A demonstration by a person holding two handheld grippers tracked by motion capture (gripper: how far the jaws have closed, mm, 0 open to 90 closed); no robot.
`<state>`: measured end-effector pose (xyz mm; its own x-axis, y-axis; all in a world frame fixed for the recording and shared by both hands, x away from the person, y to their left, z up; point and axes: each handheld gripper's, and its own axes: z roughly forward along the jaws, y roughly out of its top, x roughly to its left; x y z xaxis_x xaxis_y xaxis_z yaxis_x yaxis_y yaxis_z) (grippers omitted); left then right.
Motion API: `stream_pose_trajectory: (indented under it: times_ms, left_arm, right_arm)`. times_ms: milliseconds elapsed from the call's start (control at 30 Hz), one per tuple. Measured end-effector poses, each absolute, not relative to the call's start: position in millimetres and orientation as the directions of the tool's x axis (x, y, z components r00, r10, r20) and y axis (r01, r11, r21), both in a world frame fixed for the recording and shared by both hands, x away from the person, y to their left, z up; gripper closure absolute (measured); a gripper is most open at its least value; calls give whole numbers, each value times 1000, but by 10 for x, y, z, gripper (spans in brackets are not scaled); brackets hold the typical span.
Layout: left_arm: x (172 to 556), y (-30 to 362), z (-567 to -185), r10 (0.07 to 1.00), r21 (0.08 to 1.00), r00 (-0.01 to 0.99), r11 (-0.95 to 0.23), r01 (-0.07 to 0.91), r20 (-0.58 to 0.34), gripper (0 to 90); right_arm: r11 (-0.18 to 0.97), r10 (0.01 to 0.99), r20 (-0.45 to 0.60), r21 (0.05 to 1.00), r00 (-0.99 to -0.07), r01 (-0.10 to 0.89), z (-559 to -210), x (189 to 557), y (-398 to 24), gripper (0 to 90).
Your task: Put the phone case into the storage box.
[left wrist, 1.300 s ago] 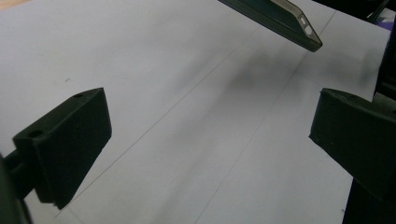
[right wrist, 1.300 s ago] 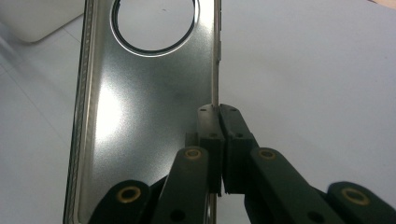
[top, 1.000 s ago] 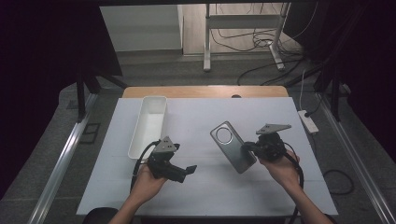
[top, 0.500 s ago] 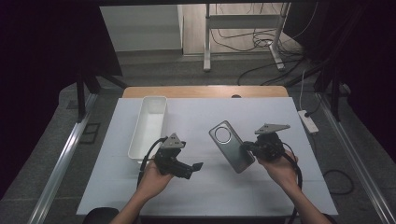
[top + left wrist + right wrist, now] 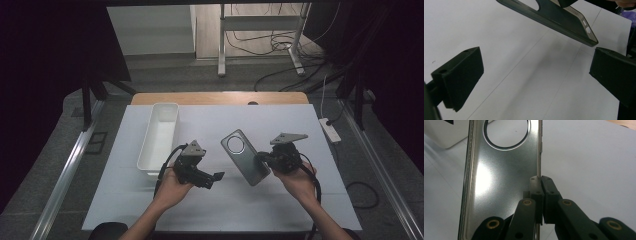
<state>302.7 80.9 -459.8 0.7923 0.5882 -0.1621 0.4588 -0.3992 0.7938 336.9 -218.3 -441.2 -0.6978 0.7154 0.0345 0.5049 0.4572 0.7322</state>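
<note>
At the left of the table (image 5: 120,200) we see a white bin (image 5: 159,135) lying lengthwise; its inside looks bare, though the high view is too dim there for us to be sure. Just right of its near end sits the left gripper (image 5: 216,178), pointing toward the middle, its jaws set wide apart with nothing between them. The left gripper view shows what the high view cannot: through the gap between the two black pads (image 5: 461,77) we see bare white tabletop, and the case (image 5: 564,20) hangs slanted above it, clear of the surface and near the right-hand pad, not touching it. Farther right, the case (image 5: 245,157) is a grey phone cover with a round camera hole, held up off the table near its centre. The right gripper (image 5: 262,159) has its jaws pressed together on the case's side edge. The right gripper view makes that grip plain: the thin wall of the case (image 5: 499,182) is pinched between the closed pads (image 5: 536,187), and a corner of the bin (image 5: 446,132) shows behind.
</note>
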Motion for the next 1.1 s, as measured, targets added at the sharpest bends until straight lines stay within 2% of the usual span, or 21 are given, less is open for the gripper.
stream_pose_trajectory:
  times_ms: [700, 1100]
  left_arm:
    - [3099, 629, -4584, 584, 783, 797, -421, 458, -152, 0]
    - [3117, 524, -4587, 567, 768, 804, -428, 476, -182, 4]
  right_arm:
    - [461, 704, 29, 741, -709, 488, -4413, 3326, -2083, 882]
    - [467, 696, 22, 745, -718, 476, -4416, 3282, -1995, 882]
